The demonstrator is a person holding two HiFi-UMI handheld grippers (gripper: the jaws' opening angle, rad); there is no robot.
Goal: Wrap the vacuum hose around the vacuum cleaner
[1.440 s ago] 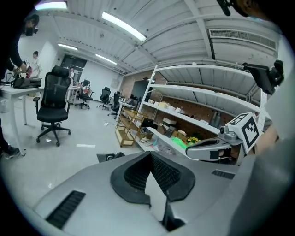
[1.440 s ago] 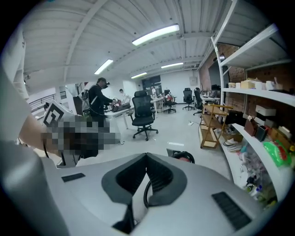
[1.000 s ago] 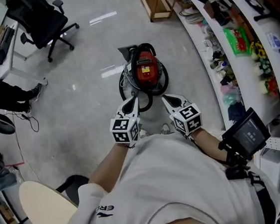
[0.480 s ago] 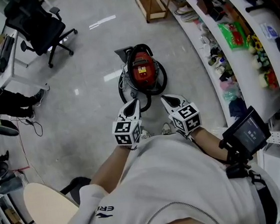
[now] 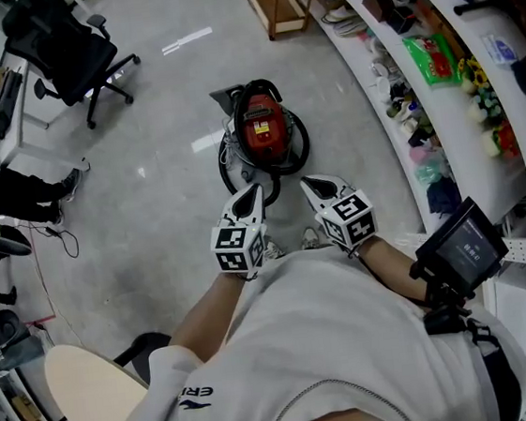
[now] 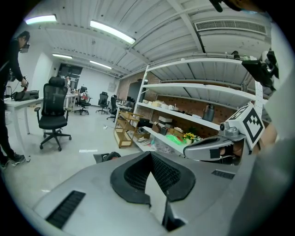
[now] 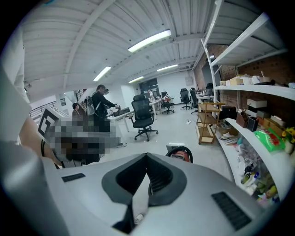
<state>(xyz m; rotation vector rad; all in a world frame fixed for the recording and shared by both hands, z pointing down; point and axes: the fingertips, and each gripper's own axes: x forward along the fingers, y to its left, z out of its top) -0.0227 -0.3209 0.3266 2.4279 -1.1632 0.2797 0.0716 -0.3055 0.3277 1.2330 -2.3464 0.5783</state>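
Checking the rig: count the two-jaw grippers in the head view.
2. The grey left gripper and the grey right gripper are side by side, both pointing toward the red canister vacuum cleaner. None looks hidden.

Open floor (image 5: 351, 152) between vacuum cleaner (image 5: 262, 131), shelves (image 5: 448, 99)

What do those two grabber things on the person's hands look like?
The left claw and right claw are white-grey wedges with black ribbed pads. Behind each sits a white cube with black square markers. The person wears a white top.
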